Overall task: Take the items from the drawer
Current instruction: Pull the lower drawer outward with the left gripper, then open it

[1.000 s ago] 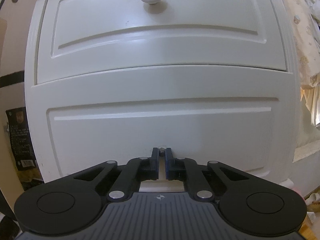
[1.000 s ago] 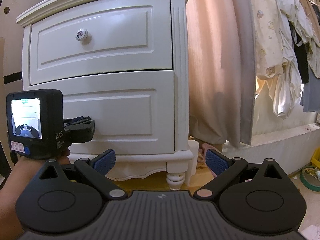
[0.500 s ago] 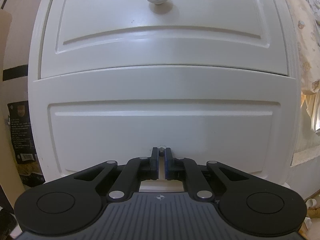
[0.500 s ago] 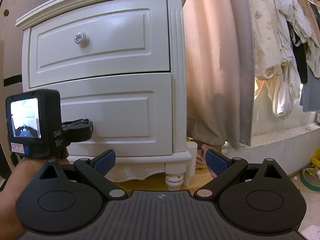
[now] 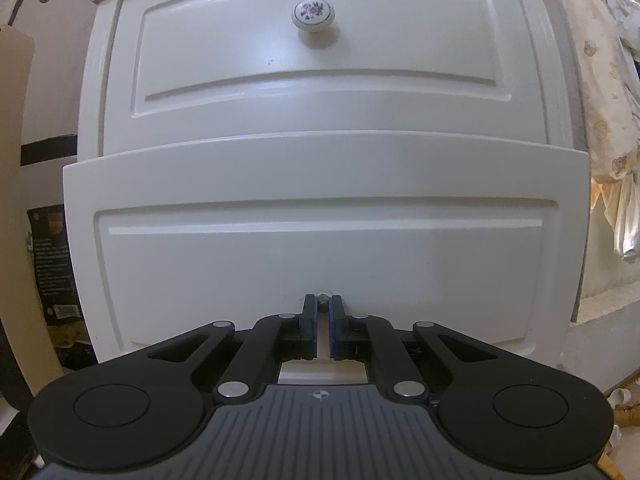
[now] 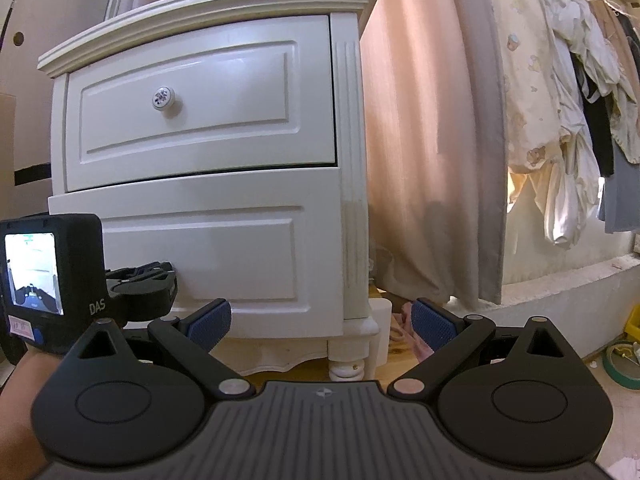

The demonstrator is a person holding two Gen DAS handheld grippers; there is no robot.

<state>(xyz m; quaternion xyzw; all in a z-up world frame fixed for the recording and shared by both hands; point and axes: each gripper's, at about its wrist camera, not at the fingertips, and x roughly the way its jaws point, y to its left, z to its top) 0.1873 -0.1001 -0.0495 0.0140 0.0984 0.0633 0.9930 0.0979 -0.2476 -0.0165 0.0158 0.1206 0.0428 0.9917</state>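
**Entry: lower drawer, part-opened, handle stub held by left jaws**

Item 1. Lower drawer (image 5: 320, 248) of a white nightstand (image 6: 348, 152). Its front stands proud of the cabinet frame, with a dark gap along its top edge in the right wrist view. Directly ahead of the left gripper (image 5: 323, 312). Contents not visible; no items can be listed yet.

Item 2. Handle stub (image 5: 323, 295), small and metallic, low on the drawer front, where a knob would sit. Located between the left jaws, which are pinched narrow on it.

Item 3. Upper drawer (image 5: 320, 52), above the left jaws, flush and closed, with a floral ceramic knob (image 5: 313, 14).

Item 4. Right gripper (image 6: 320, 320), jaws wide and holding nothing, blue pads (image 6: 210, 320) showing. It hangs to the right of the left gripper, aimed at the nightstand's lower right corner and leg (image 6: 347, 364).

Item 5. Surroundings: pink curtain (image 6: 432, 140) right of the nightstand; hanging garments (image 6: 560, 80) further right; tape roll (image 6: 624, 364) on the floor.

Handling note, as judgement: the step in hand is pulling the drawer out. The stub is small, so the grip is likely slip-prone; pull straight back along the drawer's travel, level, without twisting or lifting, and keep the pinch firm. Open far enough to expose the interior before bringing the free right jaws in over the top edge.
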